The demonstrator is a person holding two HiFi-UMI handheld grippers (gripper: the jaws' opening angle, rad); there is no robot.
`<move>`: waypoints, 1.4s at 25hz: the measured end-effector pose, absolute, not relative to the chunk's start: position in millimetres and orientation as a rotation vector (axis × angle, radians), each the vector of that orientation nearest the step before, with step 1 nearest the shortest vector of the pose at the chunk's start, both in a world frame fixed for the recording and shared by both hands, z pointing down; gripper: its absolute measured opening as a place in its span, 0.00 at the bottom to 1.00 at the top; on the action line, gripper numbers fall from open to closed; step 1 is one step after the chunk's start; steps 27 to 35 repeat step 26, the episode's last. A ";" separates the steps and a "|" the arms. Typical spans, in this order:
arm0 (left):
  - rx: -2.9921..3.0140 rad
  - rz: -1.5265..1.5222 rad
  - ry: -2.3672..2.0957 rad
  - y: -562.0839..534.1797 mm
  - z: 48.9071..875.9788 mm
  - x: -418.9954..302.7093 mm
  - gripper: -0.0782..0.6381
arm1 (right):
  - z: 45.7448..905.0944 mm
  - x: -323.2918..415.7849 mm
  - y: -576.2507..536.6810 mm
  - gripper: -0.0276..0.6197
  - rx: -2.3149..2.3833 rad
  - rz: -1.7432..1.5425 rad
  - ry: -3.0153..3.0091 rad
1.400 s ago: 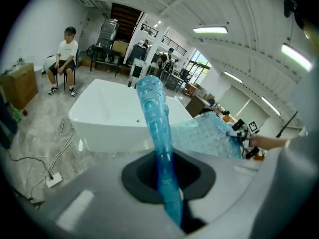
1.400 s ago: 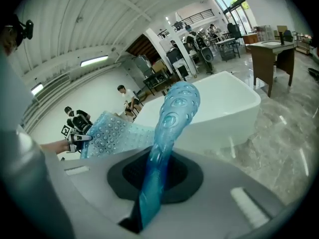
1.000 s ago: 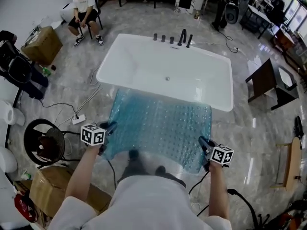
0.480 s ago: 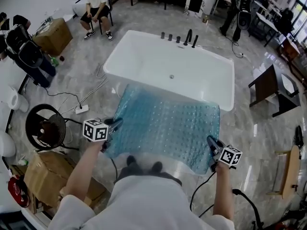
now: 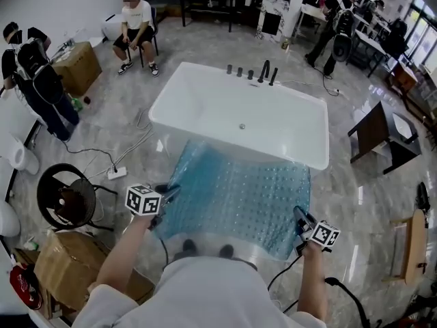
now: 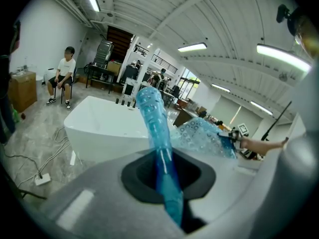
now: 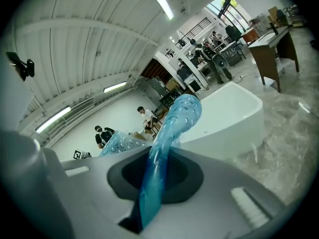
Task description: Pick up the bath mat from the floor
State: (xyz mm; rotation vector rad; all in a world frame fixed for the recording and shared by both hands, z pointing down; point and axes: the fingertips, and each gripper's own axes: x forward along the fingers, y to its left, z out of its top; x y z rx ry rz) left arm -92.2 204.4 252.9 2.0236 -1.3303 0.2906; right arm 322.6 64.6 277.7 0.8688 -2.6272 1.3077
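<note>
The bath mat (image 5: 235,197) is a clear blue sheet with rows of bubbles, held up off the floor and stretched between my two hands in front of the white bathtub (image 5: 239,111). My left gripper (image 5: 166,195) is shut on its near left corner, and my right gripper (image 5: 298,217) is shut on its near right corner. In the left gripper view the mat's edge (image 6: 159,148) runs up out of the closed jaws. In the right gripper view a blue fold of the mat (image 7: 167,143) is pinched the same way. Its far edge hangs near the tub's rim.
A seated person (image 5: 136,26) and a standing person (image 5: 34,67) are at the left. Cardboard boxes (image 5: 65,268), a round fan (image 5: 63,197), a power strip with cables (image 5: 116,173), a dark chair (image 5: 379,132) and a wooden stool (image 5: 413,251) surround me.
The head view has tilted up, so more of the room shows beyond the tub. The mat stays stretched between both grippers, with the right gripper slightly lower and further right than before.
</note>
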 end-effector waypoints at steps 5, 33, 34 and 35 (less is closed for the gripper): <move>2.041 0.302 -1.317 204.8 250.5 -108.7 0.14 | 277.0 304.8 70.3 0.09 0.885 1.284 -2.638; 2.062 0.327 -1.323 190.6 245.6 -114.0 0.14 | 270.6 307.8 56.2 0.09 0.892 1.221 -2.627; 2.062 0.327 -1.323 190.6 245.6 -114.0 0.14 | 270.6 307.8 56.2 0.09 0.892 1.221 -2.627; 2.062 0.327 -1.323 190.6 245.6 -114.0 0.14 | 270.6 307.8 56.2 0.09 0.892 1.221 -2.627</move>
